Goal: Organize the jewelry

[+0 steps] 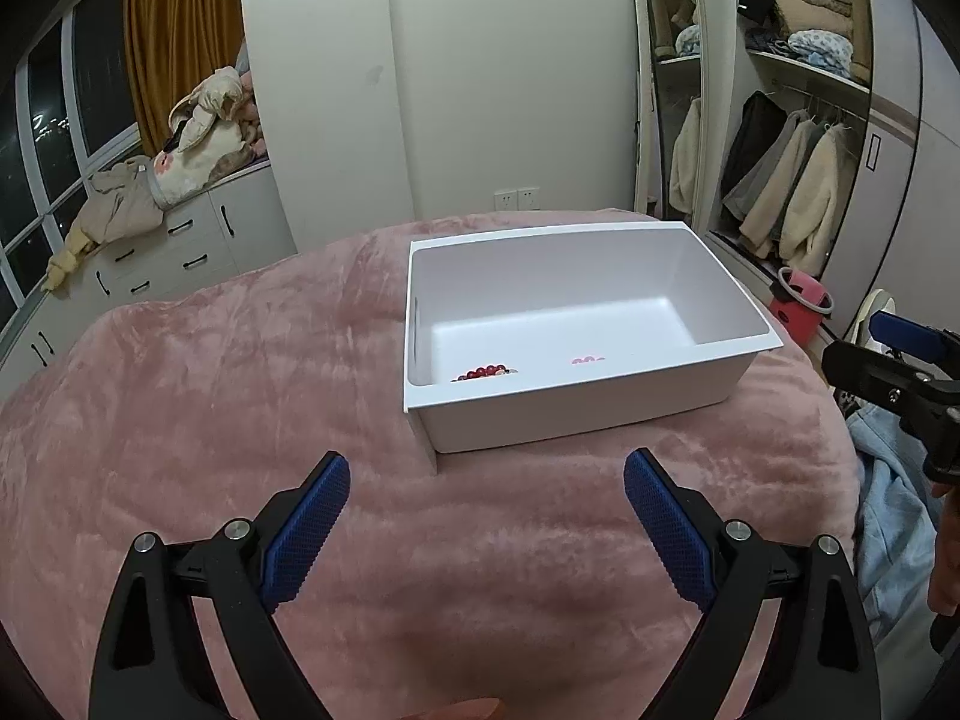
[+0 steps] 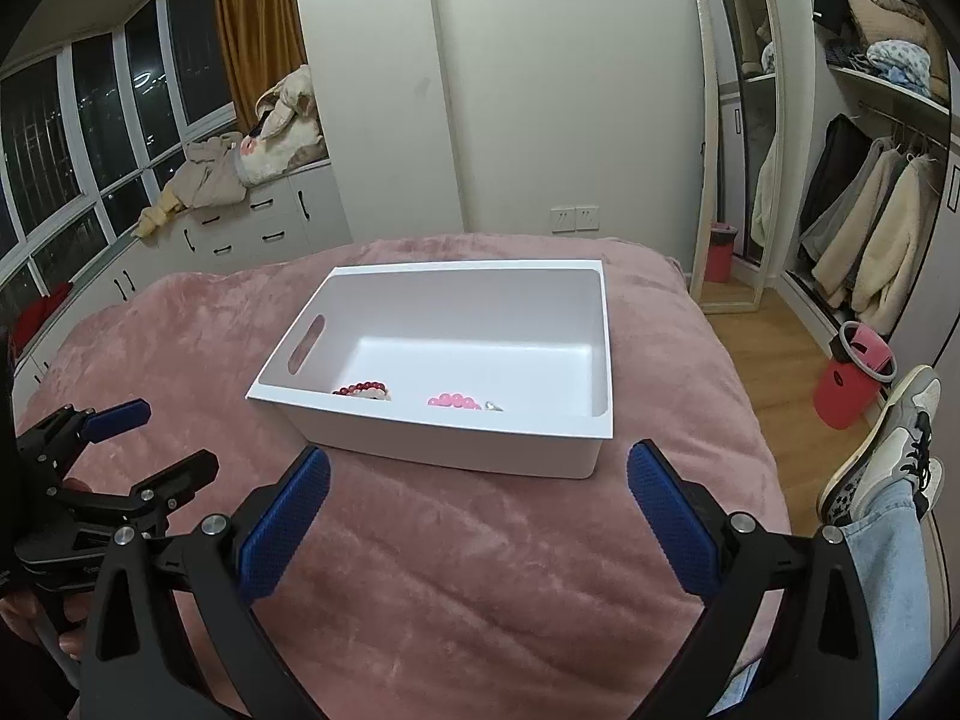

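Note:
A white plastic bin [image 1: 600,408] [image 2: 456,444] stands on a pink fleece blanket. Inside it, near the front wall, lie a dark red bead bracelet [image 1: 485,372] [image 2: 362,388], a pink bead bracelet [image 1: 587,360] [image 2: 453,401] and a small silver piece [image 2: 494,405]; the wall hides part of each. My left gripper [image 1: 486,480] is open and empty, held above the blanket just in front of the bin. My right gripper [image 2: 480,474] is open and empty, also in front of the bin. Each gripper shows at the edge of the other's view, the right one [image 1: 888,360] and the left one [image 2: 120,438].
The pink blanket [image 1: 240,420] [image 2: 480,570] covers a bed. White drawers with piled clothes [image 1: 168,180] stand at the left under windows. A mirror [image 2: 738,138], an open wardrobe with coats [image 2: 870,222], a red bucket [image 2: 852,384] and the person's shoe [image 2: 888,438] are at the right.

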A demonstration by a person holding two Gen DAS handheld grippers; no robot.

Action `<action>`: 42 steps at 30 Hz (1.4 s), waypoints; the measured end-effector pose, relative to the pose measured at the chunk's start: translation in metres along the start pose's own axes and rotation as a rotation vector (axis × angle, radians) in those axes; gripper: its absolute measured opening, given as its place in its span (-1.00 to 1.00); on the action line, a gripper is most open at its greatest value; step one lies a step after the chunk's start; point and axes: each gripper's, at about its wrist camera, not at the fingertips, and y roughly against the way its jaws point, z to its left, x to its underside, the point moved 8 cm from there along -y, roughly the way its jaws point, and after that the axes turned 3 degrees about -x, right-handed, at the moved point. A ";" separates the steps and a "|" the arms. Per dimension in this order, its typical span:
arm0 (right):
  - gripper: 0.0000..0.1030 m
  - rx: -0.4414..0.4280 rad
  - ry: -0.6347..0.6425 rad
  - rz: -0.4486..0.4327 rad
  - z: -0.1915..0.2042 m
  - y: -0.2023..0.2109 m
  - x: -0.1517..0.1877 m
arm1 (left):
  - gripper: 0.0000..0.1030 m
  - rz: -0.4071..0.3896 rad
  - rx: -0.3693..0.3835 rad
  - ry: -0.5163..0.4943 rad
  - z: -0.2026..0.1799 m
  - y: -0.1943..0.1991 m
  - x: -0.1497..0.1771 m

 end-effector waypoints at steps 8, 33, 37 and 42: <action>0.91 0.009 0.000 0.009 0.000 -0.002 0.001 | 0.82 0.000 0.009 -0.002 -0.001 0.000 0.000; 0.91 0.002 -0.014 0.014 -0.005 -0.007 0.003 | 0.83 -0.003 0.012 -0.014 -0.004 0.000 0.000; 0.91 0.003 -0.013 0.014 -0.005 -0.006 0.004 | 0.83 -0.004 0.012 -0.014 -0.005 0.000 0.000; 0.91 0.003 -0.016 0.014 -0.005 -0.006 0.003 | 0.83 -0.003 0.012 -0.014 -0.005 0.000 0.000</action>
